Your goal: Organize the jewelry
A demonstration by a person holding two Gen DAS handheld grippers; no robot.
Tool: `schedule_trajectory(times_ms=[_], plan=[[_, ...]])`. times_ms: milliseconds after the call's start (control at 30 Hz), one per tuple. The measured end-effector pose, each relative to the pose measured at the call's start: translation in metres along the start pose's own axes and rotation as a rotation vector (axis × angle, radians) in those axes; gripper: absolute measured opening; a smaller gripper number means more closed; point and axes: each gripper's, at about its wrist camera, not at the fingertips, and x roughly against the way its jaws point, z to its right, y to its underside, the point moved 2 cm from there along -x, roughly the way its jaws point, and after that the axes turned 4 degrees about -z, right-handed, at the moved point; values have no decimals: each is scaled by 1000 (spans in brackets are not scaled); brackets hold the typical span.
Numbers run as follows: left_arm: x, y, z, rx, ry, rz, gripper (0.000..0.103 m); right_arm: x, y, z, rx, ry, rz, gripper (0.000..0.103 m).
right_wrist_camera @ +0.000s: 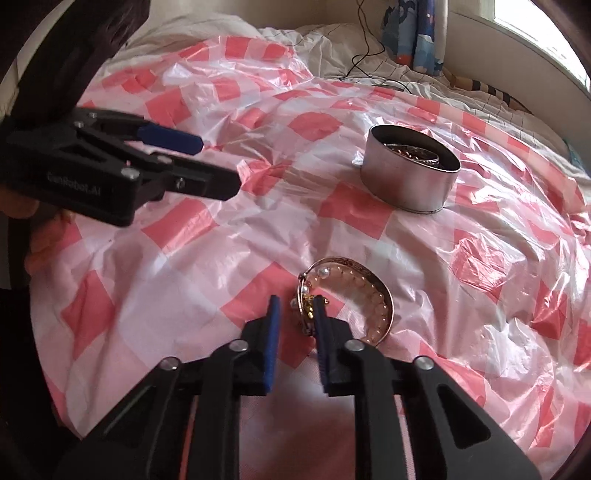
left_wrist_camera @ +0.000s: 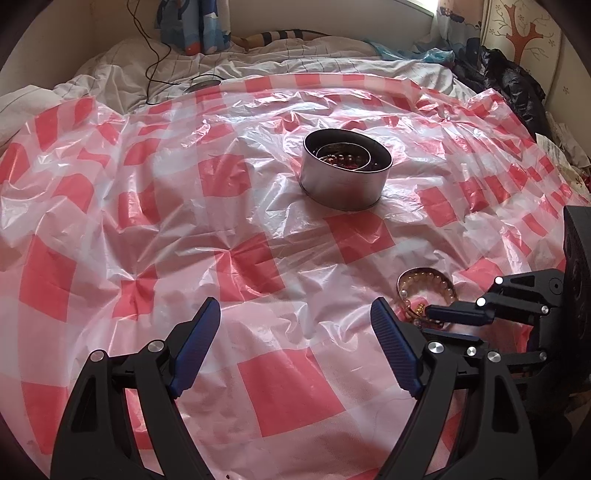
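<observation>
While the bracelet pile (right_wrist_camera: 343, 299) is lying on the red-and-white checked plastic sheet (right_wrist_camera: 221, 258), a gold bangle ringing a strand of pale beads with a few pearls and a gold clasp at its near-left edge, the right gripper (right_wrist_camera: 295, 306) is sitting right at that clasp. Its jaws are standing narrowly apart; the right blue pad (right_wrist_camera: 320, 321) is touching or overlapping the clasp cluster, the left pad is just clear of it. I'm not reading a firm pinch here, so nothing is held as far as I can tell.

Key relation: the pile is lying just ahead and slightly right of the right gripper's centreline, bangle's long axis running away to the right, so the closing line is catching only the clasp edge, not the ring. Right hand is much nearer. Left gripper (left_wrist_camera: 295, 325) is hovering wide open and empty, off to the left side, well apart from the pile.

Metal tin (right_wrist_camera: 410, 181) is standing further back on the sheet, already holding dark red beads and a ring-shaped piece, probably the drop target.

Sheet is crinkled and soft over a bed; rumpled white bedding (left_wrist_camera: 221, 59), a black cable (left_wrist_camera: 155, 55) and a curtain (left_wrist_camera: 192, 22) are lying beyond.
</observation>
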Motion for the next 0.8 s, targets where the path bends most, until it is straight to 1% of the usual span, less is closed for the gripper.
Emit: schedule_trajectory(times_ms=[33,100,133,300,367,433,500,567,667,700,733,800], plan=[[-1,0,1,-2,0,-2,80,-1,0,-2,14,13,4,8],[-1,0,2,-6,1,-3,80,3,0,0,0,1,22,7],[-1,0,2,-8,1,-3,80,6,-1,4,-26,-21,38,5],[-1,0,2,-1,-1,-3,80,24,-6,31,-183,-154,113,5],[-2,0,2,-2,1,-5,80,33,-7,41,-231,-177,154,1],[-3,-1,5,-11,5,-9,80,44,-9,51,-277,-204,207,1],[-5,-2,9,-24,13,-14,80,53,-10,59,-302,-189,245,2],[-8,-3,15,-42,25,-20,80,58,-10,64,-315,-154,262,2],[-12,-3,24,-82,24,-27,80,53,-12,67,-310,-131,219,2],[-12,-3,25,-87,20,-29,80,47,-11,67,-312,-135,191,2],[-13,-3,25,-84,19,-31,80,39,-11,68,-319,-137,145,2],[-13,-3,23,-73,17,-32,80,26,-7,69,-327,-111,81,2]])
